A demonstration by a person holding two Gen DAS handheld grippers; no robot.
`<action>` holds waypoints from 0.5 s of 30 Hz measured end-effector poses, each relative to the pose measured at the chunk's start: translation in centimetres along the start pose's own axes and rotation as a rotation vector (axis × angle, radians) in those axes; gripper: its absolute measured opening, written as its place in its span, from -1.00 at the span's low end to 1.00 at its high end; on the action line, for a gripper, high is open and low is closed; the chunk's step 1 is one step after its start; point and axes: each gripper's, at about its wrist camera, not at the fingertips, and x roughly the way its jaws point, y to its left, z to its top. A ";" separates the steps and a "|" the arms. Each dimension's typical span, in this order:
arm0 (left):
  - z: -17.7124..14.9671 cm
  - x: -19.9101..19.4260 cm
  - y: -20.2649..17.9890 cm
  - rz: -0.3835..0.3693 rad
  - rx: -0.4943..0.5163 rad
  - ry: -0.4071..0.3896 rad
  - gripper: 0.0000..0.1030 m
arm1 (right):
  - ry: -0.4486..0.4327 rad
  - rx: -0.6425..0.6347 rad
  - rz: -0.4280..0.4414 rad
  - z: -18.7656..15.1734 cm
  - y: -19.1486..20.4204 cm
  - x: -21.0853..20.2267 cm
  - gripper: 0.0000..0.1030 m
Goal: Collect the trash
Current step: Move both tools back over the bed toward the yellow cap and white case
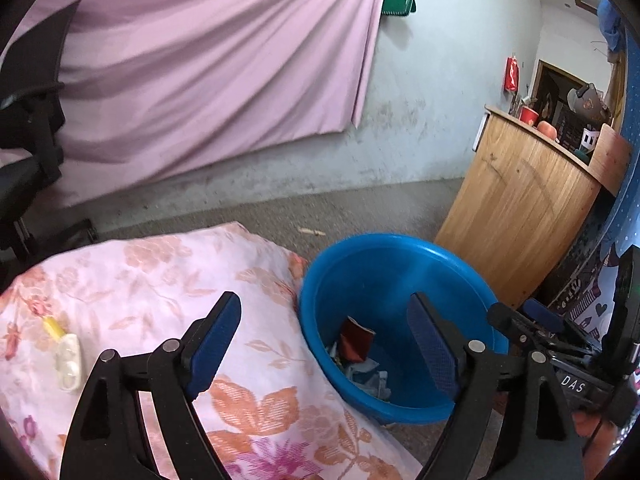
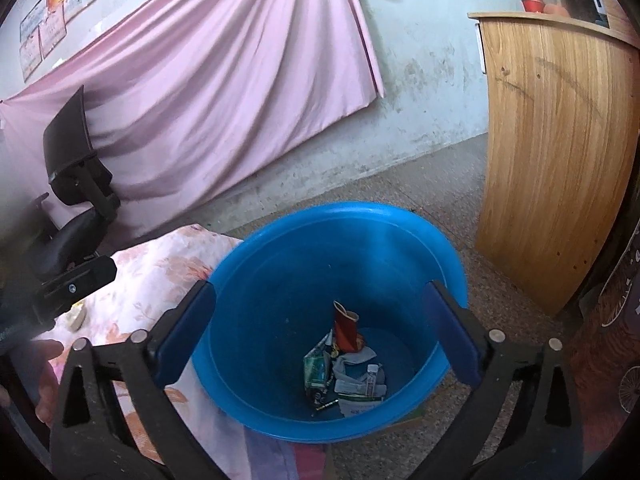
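- Left tongs (image 1: 324, 344): released, jaws spread wide with nothing between them, held above the right edge of the table and the near-left rim of the bin.
- Right tongs (image 2: 320, 332): released, jaws wide apart and empty — poised directly over the mouth of the bin.
- Blue bin (image 2: 280, 248): round plastic tub standing on the floor, just beside the right edge of the table; the floral cloth touches or overlaps its left rim.
- Trash in bin: a red carton (image 2: 346, 330) stands tilted near the centre of the bottom; a green wrapper (image 2: 316, 368) and white paper scraps (image 2: 360, 386) lie flat around it.
- Trash on table: a pale blister pack (image 1: 70, 364) lies on the floral cloth (image 1: 160, 280) at the near left, with a small yellow piece (image 1: 54, 327) touching its far end; both are well apart from the bin.
- Surroundings: pink curtain (image 1: 200, 60) on the far wall, wooden counter (image 1: 520, 208) at far right, black chair (image 2: 76, 184) at left.
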 end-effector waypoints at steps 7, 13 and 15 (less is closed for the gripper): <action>0.2 -2.7 0.5 0.046 0.012 -0.061 0.57 | -0.054 -0.018 0.024 0.8 1.9 -1.4 1.00; 0.5 -5.8 1.6 0.092 0.010 -0.132 0.68 | -0.134 -0.029 0.064 1.8 4.3 -3.0 1.00; 0.6 -7.3 2.1 0.128 0.003 -0.177 0.87 | -0.172 -0.032 0.079 2.2 5.4 -3.7 1.00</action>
